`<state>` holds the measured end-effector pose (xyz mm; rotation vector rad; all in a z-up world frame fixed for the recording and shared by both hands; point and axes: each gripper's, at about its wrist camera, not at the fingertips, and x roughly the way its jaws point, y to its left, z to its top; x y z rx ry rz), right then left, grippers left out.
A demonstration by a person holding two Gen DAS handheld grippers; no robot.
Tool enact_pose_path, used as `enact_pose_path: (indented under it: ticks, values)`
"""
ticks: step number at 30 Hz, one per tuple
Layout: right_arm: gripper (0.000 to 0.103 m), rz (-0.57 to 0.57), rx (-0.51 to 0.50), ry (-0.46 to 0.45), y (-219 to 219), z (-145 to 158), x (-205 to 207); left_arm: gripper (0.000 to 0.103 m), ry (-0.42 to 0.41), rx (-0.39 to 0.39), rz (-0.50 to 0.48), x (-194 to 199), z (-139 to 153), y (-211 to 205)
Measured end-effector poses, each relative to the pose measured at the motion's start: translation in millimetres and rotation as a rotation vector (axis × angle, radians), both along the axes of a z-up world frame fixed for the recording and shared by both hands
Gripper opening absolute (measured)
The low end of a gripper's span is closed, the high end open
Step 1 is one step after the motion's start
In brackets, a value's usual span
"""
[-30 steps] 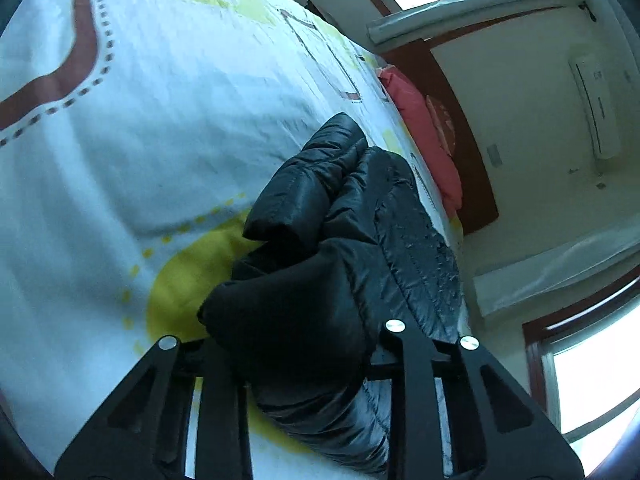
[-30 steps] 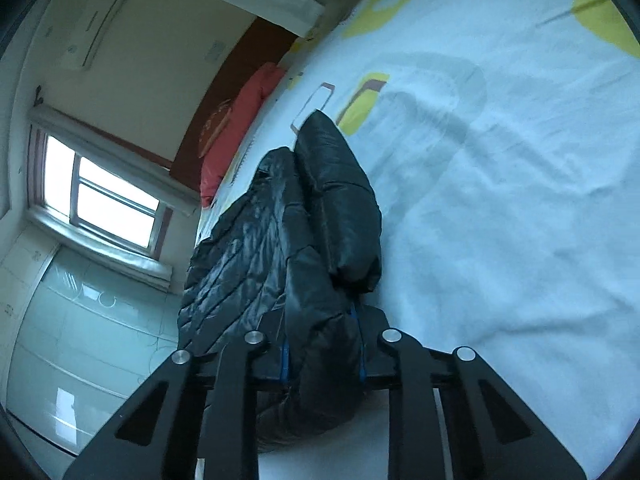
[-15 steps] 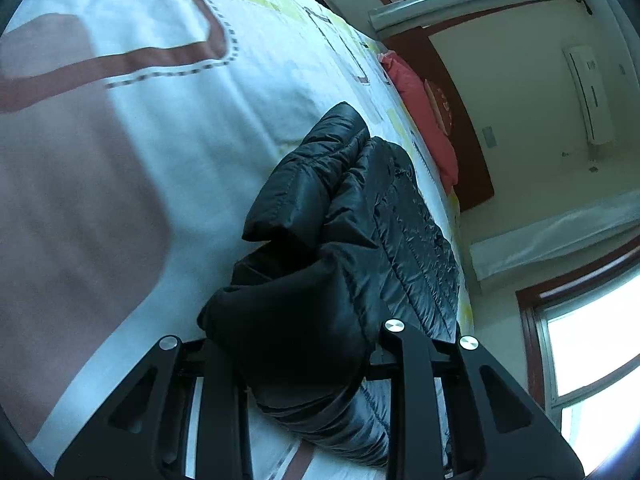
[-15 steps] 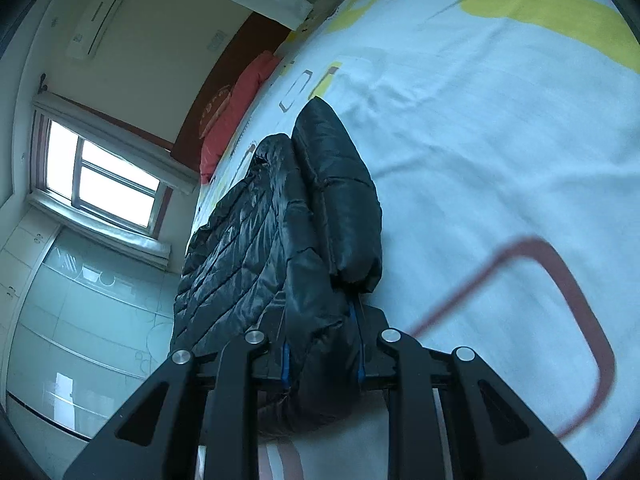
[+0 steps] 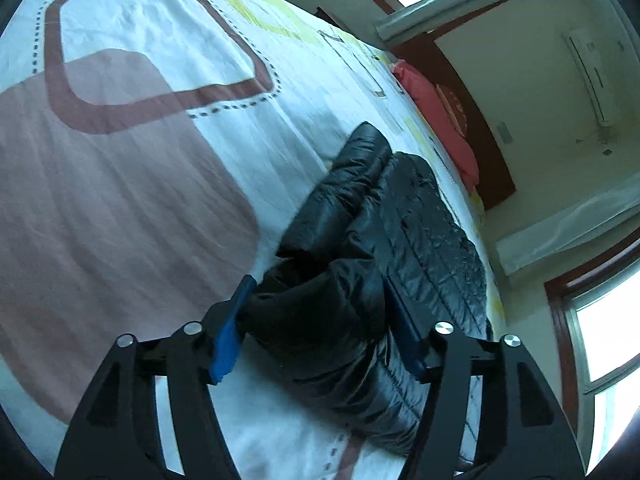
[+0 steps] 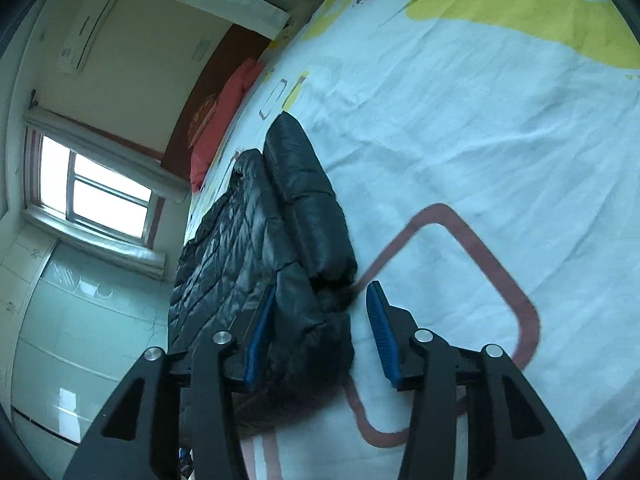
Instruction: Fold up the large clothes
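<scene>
Both grippers dragged the jacket across the bed; bedsheet point(image 5: 132, 208) pattern under it changed from yellow patches to brown outlines. Jacket point(image 5: 404, 248) sat on the sheet, black quilted puffer, shiny, bulky, sleeve folded over the body in a narrow bundle. Looked mostly folded; final halving and tidying probably left. Left gripper point(image 5: 324, 328) jaws were opening, jacket end between them, pads parting from it. Right gripper point(image 6: 320, 332) likewise opening, far pad clear of fabric.
</scene>
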<state>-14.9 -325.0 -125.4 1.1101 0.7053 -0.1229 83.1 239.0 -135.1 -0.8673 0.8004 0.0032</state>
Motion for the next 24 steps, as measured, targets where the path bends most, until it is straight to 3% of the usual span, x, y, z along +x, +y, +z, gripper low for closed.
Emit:
enact_pose_path:
  ticks: [2, 3, 5, 9, 11, 12, 15, 18, 24]
  values:
    - [0.045, 0.007, 0.002, -0.005, -1.5, -4.2, 1.4, 0.065, 0.011, -0.006, -0.010, 1.6, -6.1, 2.9]
    - [0.036, 0.011, 0.009, -0.012, -0.8, -7.2, 1.7, 0.063, 0.006, -0.013, -0.015, 1.2, -10.4, 5.2]
    - [0.028, 0.014, 0.030, -0.019, 0.6, -14.0, 2.7, 0.051, 0.000, -0.022, -0.034, 3.6, -15.6, 5.7]
    - [0.027, 0.005, 0.063, -0.027, 0.2, -18.6, 1.1, 0.046, -0.008, 0.016, -0.062, 5.5, -16.3, 2.1]
    - [0.028, 0.012, 0.054, -0.025, -0.1, -14.1, 0.5, 0.048, -0.005, 0.022, -0.071, 5.1, -12.6, 2.8]
    - [0.028, 0.013, 0.048, -0.021, -0.4, -11.6, -0.7, 0.054, 0.002, 0.034, -0.070, 3.8, -9.2, 4.4]
    - [0.036, 0.010, 0.011, -0.003, -2.8, -3.4, -7.1, 0.062, 0.005, 0.105, -0.049, -4.1, 3.8, 9.6]
    - [0.037, 0.014, -0.055, 0.021, -4.5, 5.9, -9.8, 0.068, 0.009, 0.194, -0.051, -7.9, 13.7, 14.0]
    - [0.039, 0.004, -0.219, 0.103, -2.0, 27.1, -14.3, 0.069, 0.044, 0.344, -0.027, -17.8, 24.7, 30.3]
